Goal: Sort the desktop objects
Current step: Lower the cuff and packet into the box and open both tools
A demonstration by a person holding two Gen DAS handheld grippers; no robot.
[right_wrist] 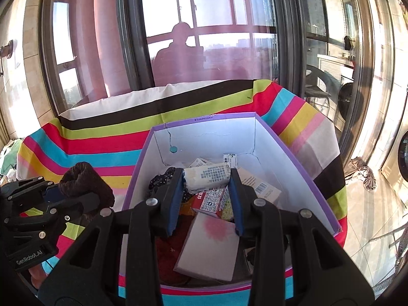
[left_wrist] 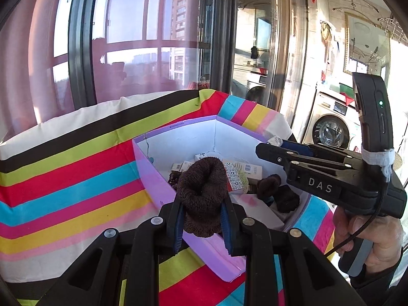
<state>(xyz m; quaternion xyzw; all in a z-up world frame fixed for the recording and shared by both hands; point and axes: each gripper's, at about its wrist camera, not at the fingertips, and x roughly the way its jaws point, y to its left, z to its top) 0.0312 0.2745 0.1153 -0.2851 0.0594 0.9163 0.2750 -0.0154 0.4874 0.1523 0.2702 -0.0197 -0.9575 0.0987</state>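
over the purple box your right gripper grips a white roll, long axis across the jaws; left gripper clamps the brown sock near the box's rim.

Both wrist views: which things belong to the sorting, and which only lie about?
Job:
- brown knitted fabric roll, in left tool
- white printed paper roll, in right tool
- purple cardboard box

Lying about:
- striped cloth
- washing machine

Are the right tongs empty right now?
No, the right tongs are shut on a white printed packet, held above the purple box.
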